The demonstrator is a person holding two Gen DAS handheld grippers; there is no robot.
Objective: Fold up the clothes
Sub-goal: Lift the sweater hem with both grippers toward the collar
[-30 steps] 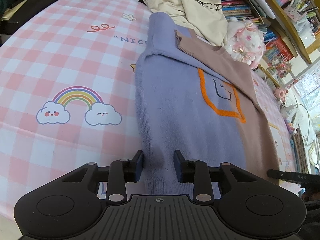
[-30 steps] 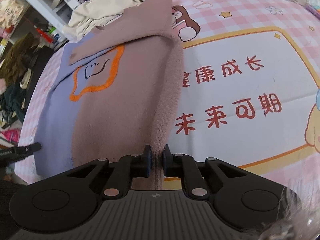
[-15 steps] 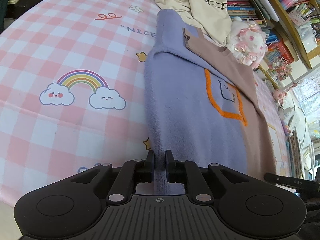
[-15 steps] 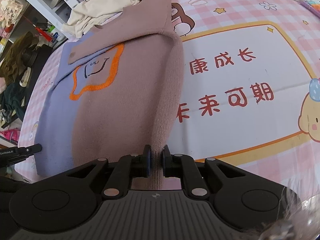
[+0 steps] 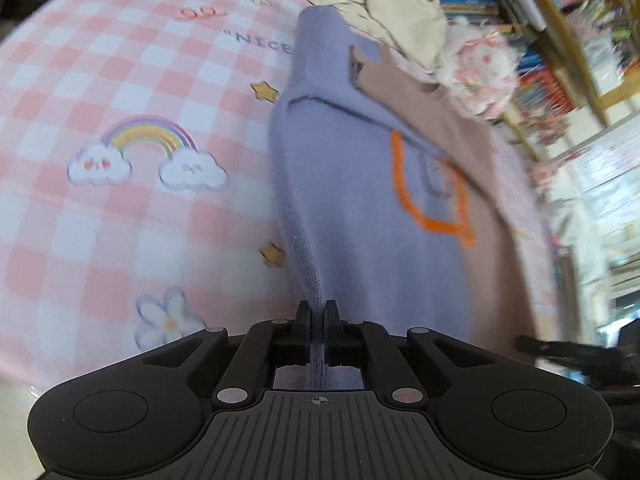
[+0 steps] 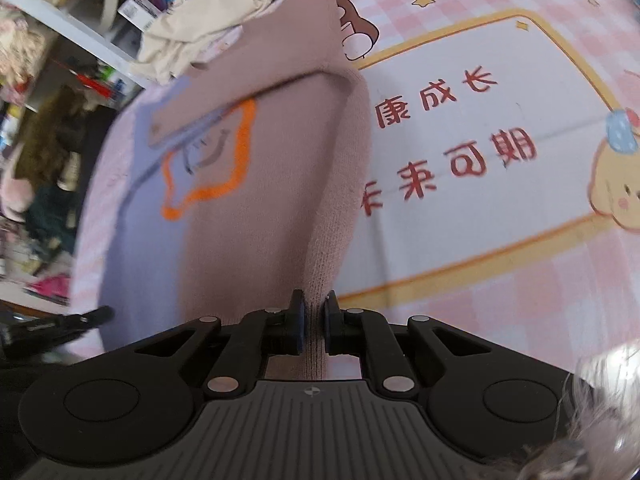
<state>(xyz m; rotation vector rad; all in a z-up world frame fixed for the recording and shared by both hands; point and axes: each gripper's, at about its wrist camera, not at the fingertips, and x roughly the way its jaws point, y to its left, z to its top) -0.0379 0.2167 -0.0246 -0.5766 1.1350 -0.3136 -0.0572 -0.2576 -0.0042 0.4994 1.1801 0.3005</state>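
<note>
Both grippers, left [image 5: 318,316] and right [image 6: 314,312], were clamped on the sweater's [image 5: 360,216] hem corners, seemingly to lift it evenly for a fold.

The left tongs [image 5: 318,320] pinch the lilac hem of the two-tone sweater [image 5: 360,216] lying on the pink checked surface [image 5: 100,220].
</note>
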